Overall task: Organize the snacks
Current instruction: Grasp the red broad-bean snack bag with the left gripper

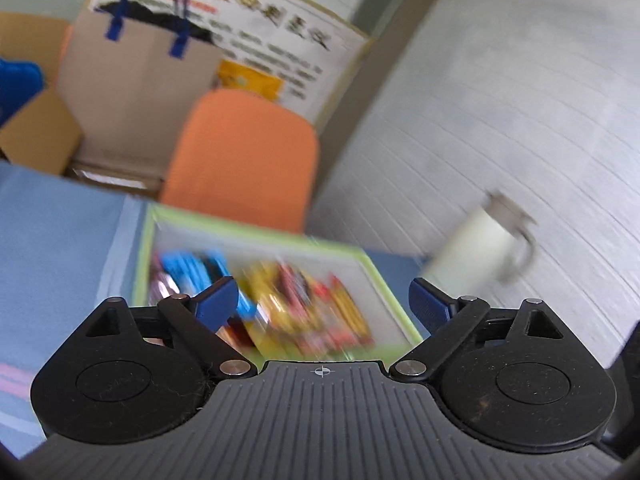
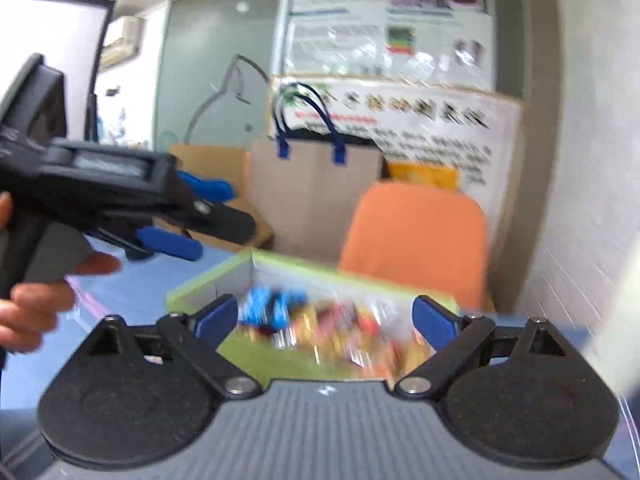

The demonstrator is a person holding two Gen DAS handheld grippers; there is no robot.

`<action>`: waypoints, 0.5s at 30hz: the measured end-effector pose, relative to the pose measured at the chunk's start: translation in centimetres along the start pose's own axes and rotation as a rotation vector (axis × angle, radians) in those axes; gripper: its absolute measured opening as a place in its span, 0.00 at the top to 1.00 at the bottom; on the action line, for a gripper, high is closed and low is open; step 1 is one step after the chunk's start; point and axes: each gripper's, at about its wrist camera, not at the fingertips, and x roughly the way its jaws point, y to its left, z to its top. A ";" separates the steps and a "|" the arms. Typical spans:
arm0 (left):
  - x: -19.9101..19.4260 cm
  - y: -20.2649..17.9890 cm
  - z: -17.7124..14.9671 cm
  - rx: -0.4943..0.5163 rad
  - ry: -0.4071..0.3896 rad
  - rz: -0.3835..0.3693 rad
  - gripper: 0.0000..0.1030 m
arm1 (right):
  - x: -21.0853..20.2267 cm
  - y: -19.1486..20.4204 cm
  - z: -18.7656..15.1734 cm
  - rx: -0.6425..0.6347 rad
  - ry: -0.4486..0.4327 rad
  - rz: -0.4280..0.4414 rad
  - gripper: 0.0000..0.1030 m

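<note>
A green-rimmed white box (image 1: 360,258) lies on the blue table and holds several snack packets, blue ones (image 1: 188,268) at the left, yellow and red ones (image 1: 316,312) at the right. My left gripper (image 1: 322,300) hangs above the box's near side, jaws wide open, nothing between them. The right wrist view shows the same box (image 2: 208,284) with the blurred snacks (image 2: 320,328) inside. My right gripper (image 2: 326,318) is open over it and holds nothing. The left gripper (image 2: 192,216) shows there at the left in a person's hand (image 2: 36,300), also open.
An orange chair (image 1: 244,156) stands behind the table. A brown paper bag with blue handles (image 1: 136,80) and cardboard boxes (image 1: 40,132) sit behind it. A white mug with a handle (image 1: 480,248) stands at the table's right edge by the white wall.
</note>
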 end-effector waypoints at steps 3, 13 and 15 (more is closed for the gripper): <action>0.8 -1.8 -3.9 -0.001 0.108 -0.058 0.21 | -1.8 0.7 -4.3 0.050 0.104 -0.061 0.09; 6.7 -6.1 -10.7 0.047 0.336 -0.029 0.31 | -0.3 0.9 -10.7 0.120 0.236 0.006 0.09; 6.9 -6.5 -10.7 0.064 0.340 -0.016 0.34 | -0.6 1.1 -11.1 0.133 0.249 0.057 0.09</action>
